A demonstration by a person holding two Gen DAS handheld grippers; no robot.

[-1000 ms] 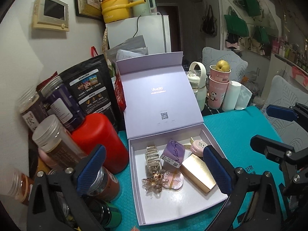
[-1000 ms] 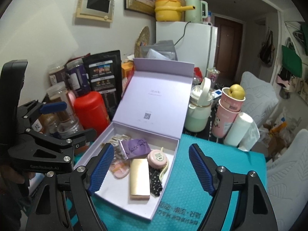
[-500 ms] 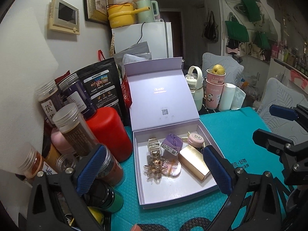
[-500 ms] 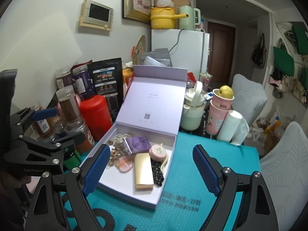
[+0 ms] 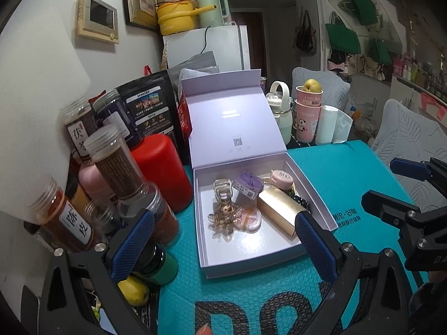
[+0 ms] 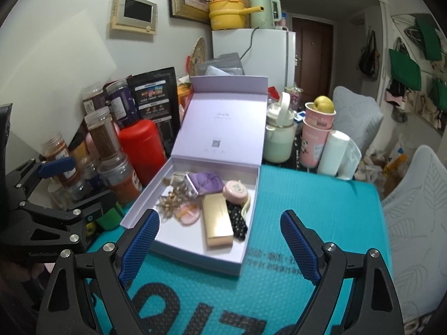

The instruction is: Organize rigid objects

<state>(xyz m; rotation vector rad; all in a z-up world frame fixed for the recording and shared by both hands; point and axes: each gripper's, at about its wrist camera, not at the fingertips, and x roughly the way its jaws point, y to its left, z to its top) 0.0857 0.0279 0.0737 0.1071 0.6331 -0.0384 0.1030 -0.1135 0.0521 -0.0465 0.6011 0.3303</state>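
An open lilac gift box (image 5: 313,192) (image 6: 145,201) lies on the teal bubble mat (image 5: 335,173), its lid standing up at the back. Inside are a gold box (image 5: 279,215) (image 6: 217,223), a small purple box (image 5: 248,185), a pink round compact (image 5: 281,178), a clear claw clip (image 5: 223,192), a gold flower clip (image 5: 223,219) and a black dotted piece (image 6: 237,220). My left gripper (image 5: 223,223) (image 6: 78,184) hovers open in front of the box's left side, holding nothing. To its right, my right gripper (image 6: 220,217) (image 5: 399,184) is also open, empty and short of the box.
Several spice jars (image 5: 114,164), a red canister (image 5: 162,170) and a black pouch (image 5: 151,111) crowd the box's left. A green-lidded jar (image 5: 162,268) and a lemon (image 5: 134,293) lie near my left finger. Behind stand a pale green bottle (image 6: 279,142), pink cups (image 6: 315,142) and a white roll (image 6: 333,153).
Both grippers have drawn back from the box, which now looks smaller and farther, with more teal mat in front. The right jaws stand slightly wider. The box contents have not moved.
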